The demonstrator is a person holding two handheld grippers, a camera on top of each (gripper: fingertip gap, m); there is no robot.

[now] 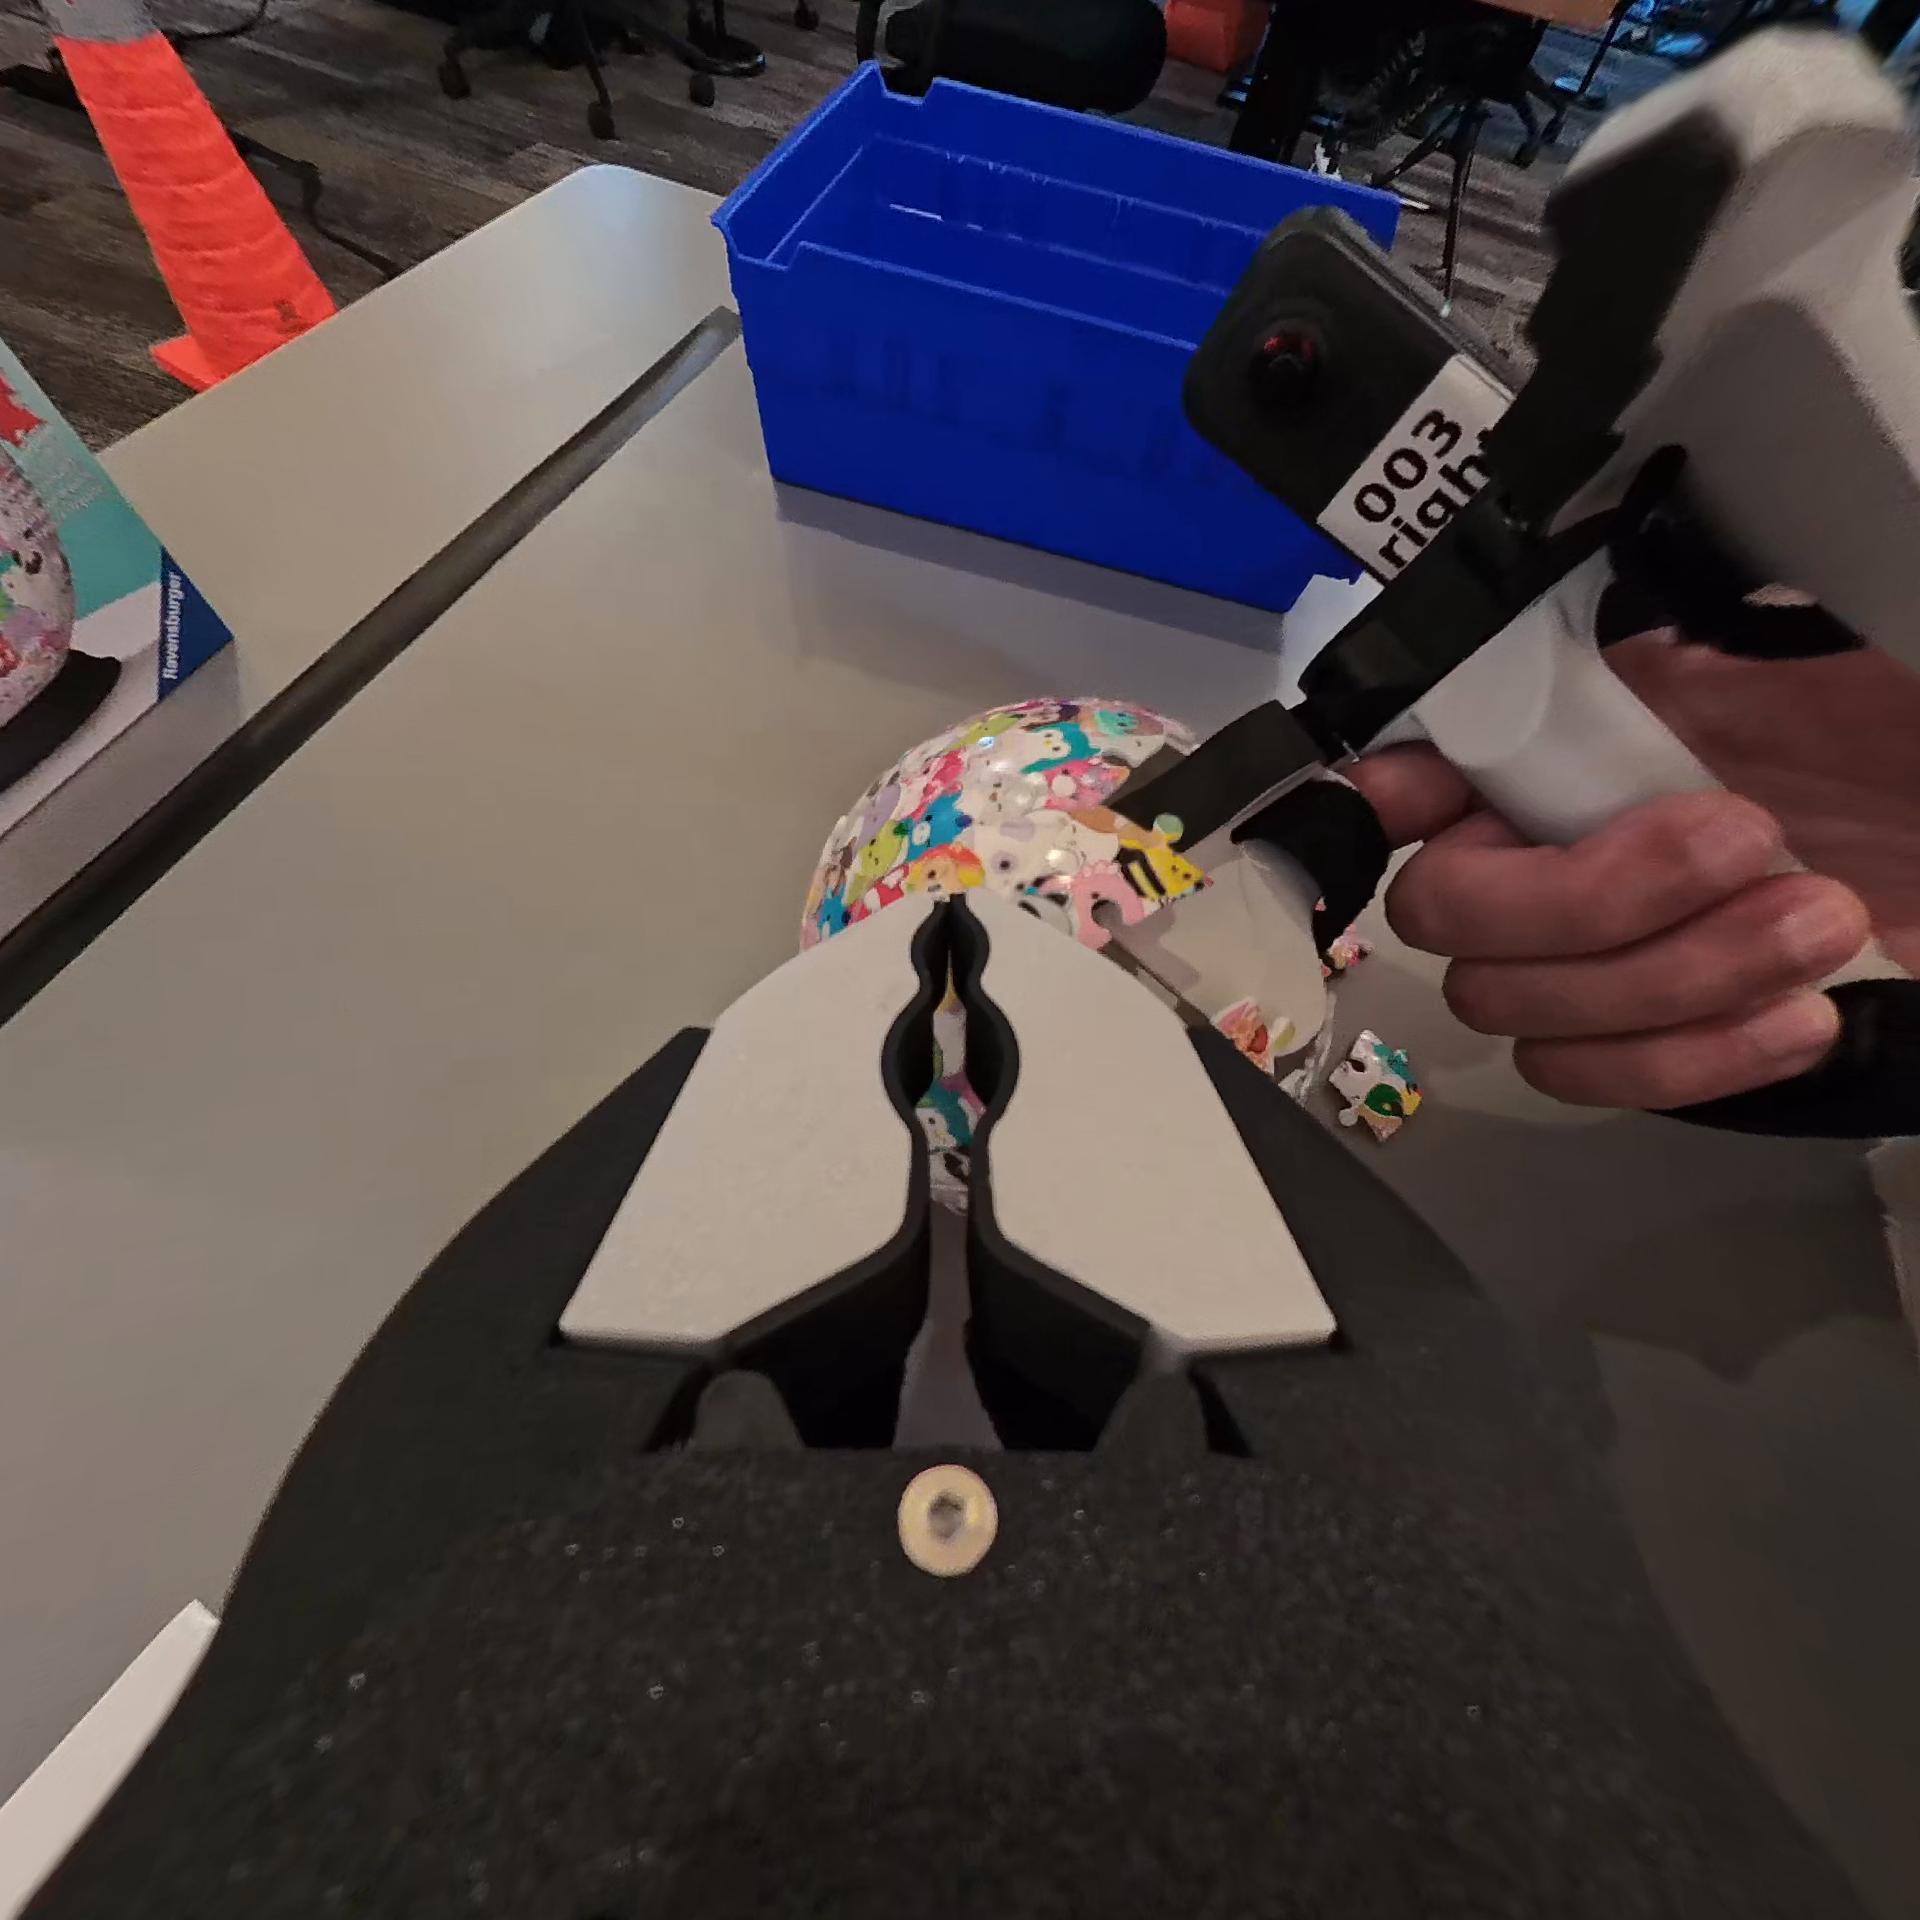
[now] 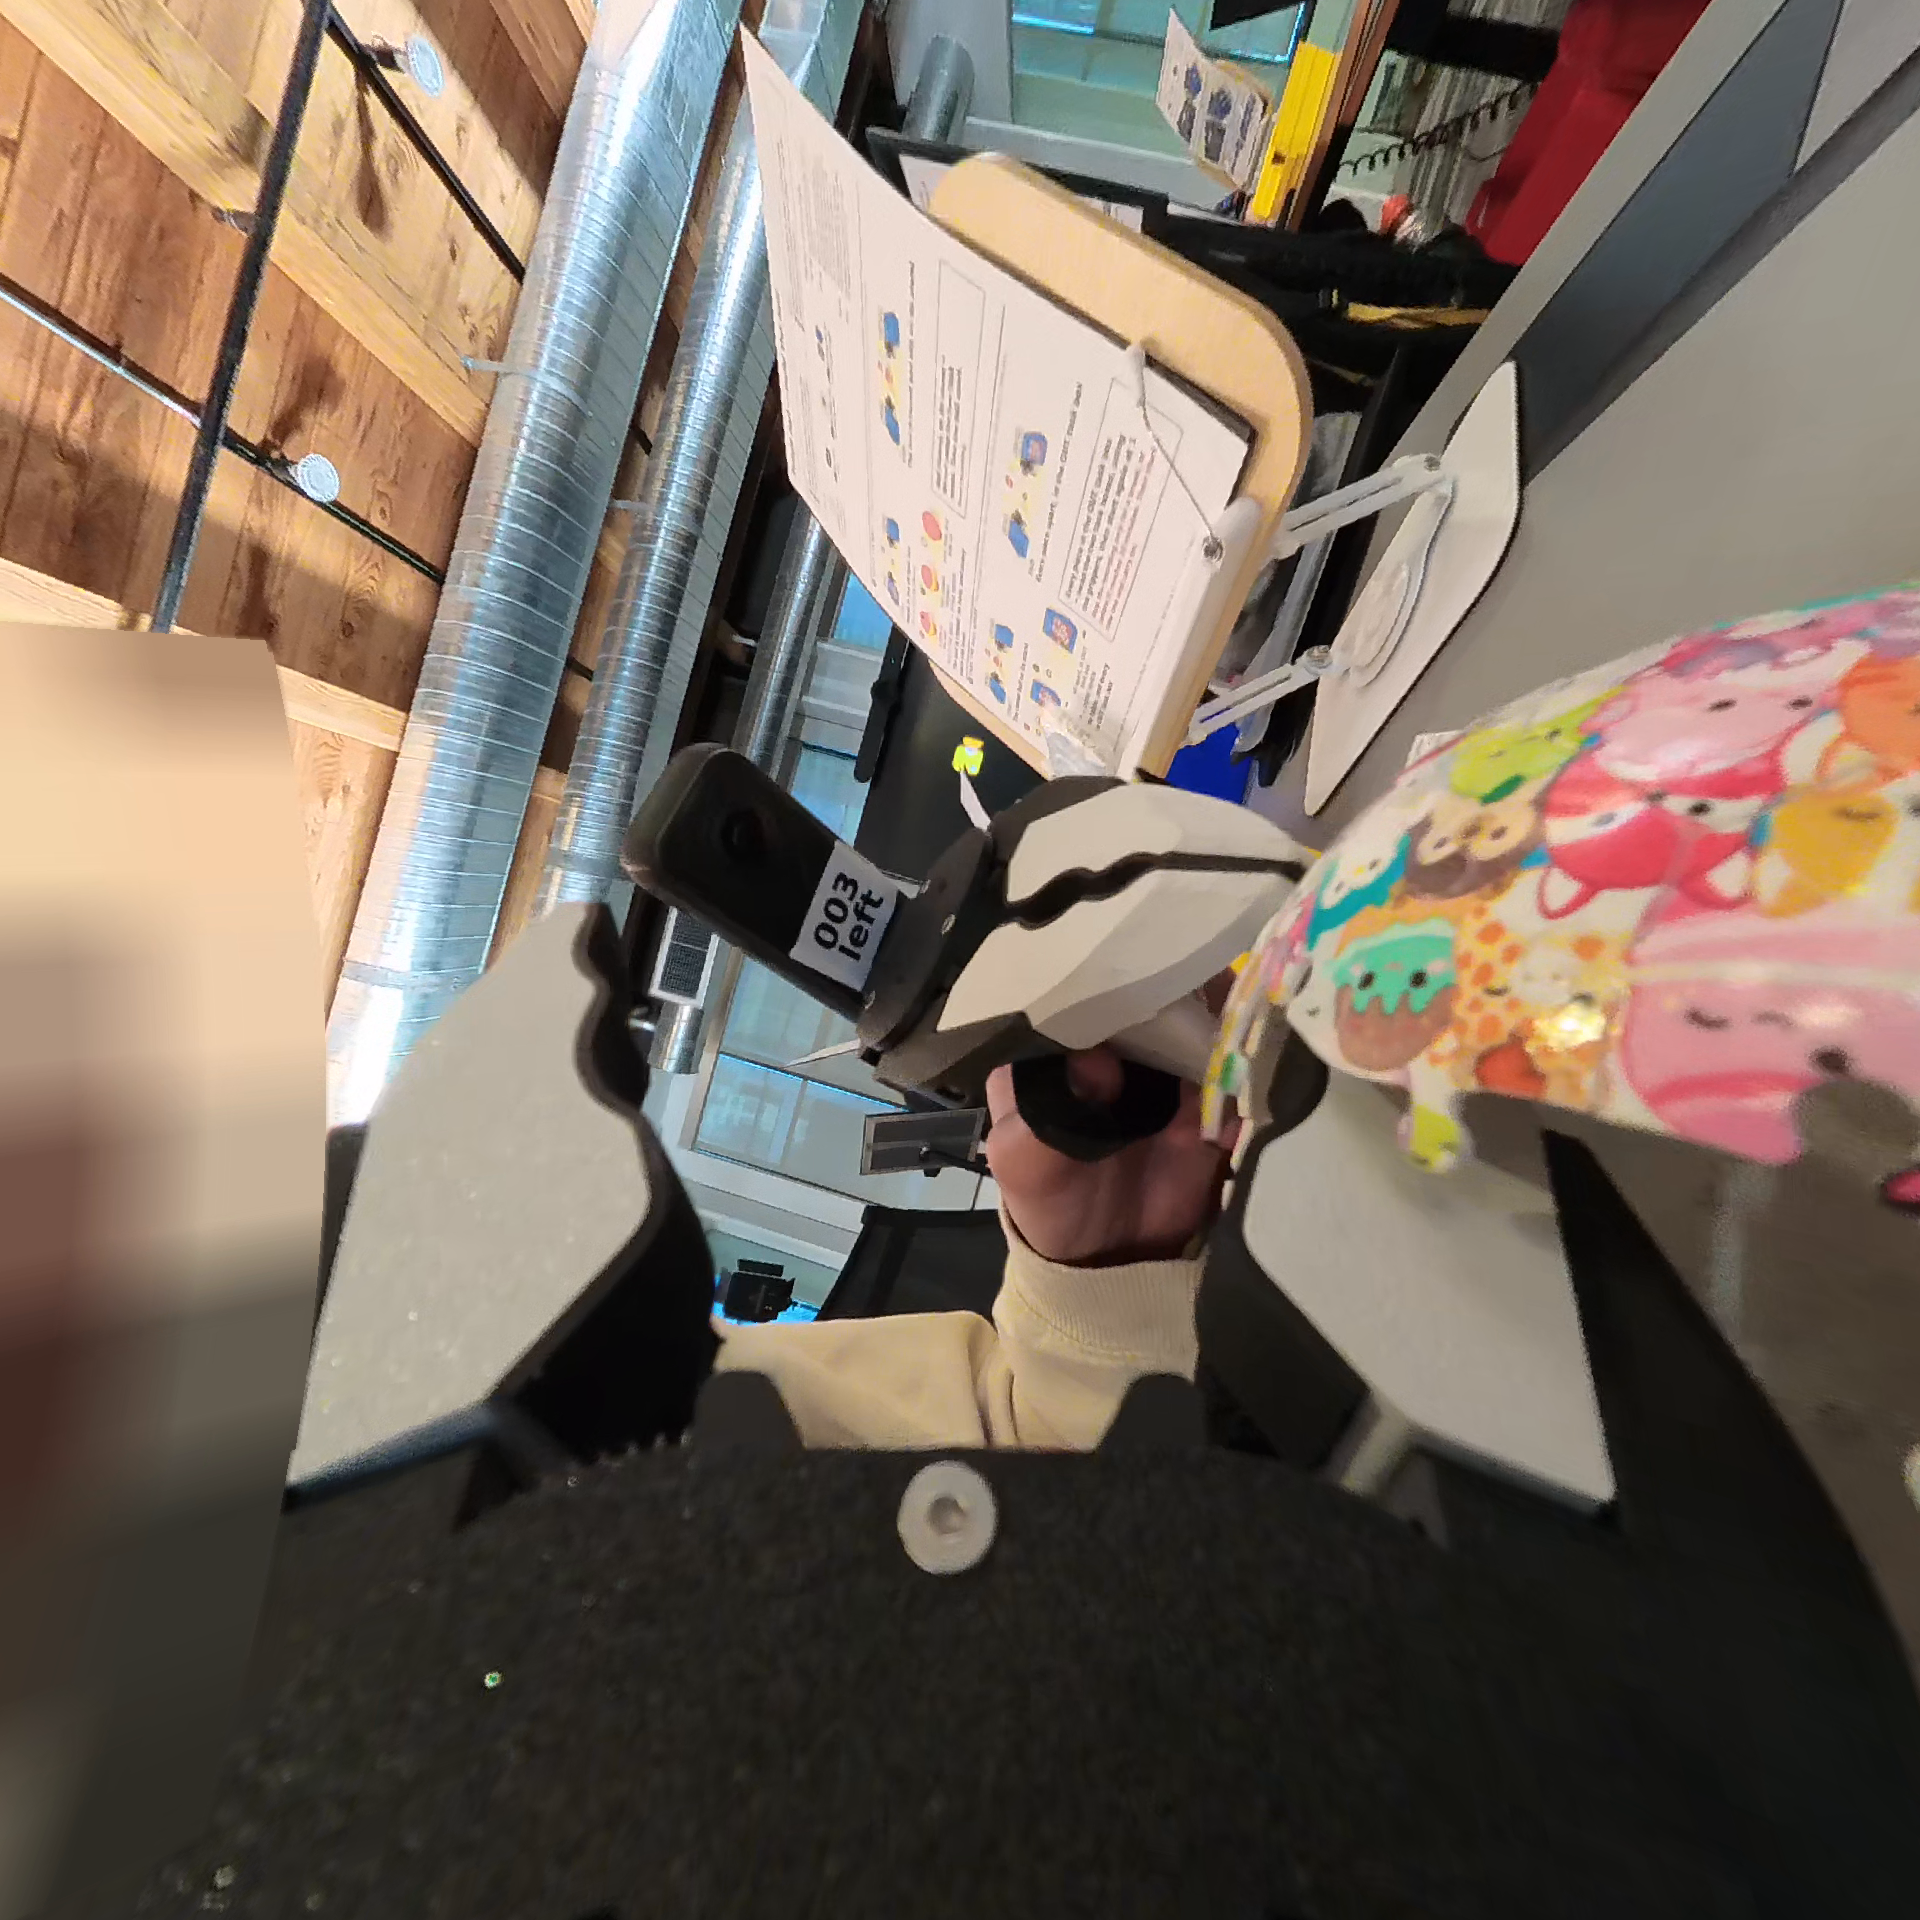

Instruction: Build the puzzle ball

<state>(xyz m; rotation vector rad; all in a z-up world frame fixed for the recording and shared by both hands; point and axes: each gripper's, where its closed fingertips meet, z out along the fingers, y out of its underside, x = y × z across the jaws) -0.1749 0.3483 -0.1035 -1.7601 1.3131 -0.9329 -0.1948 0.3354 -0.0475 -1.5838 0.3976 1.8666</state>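
Step in hand: steadying. Left hand-held gripper [image 1: 948,914] pinching rim of half-built puzzle ball [image 1: 997,821] just ahead; right hand-held gripper [image 2: 940,1060] spread beside shell. Next: fetch loose puzzle piece [image 1: 1374,1081] rightward on desk [image 1: 540,831]

Ball [image 1: 997,821] lower half hidden behind left gripper [image 1: 951,914]. Box [image 1: 73,582] cut by left edge. Right gripper [image 2: 935,1049] partly off-frame; mosaic patch beside it.
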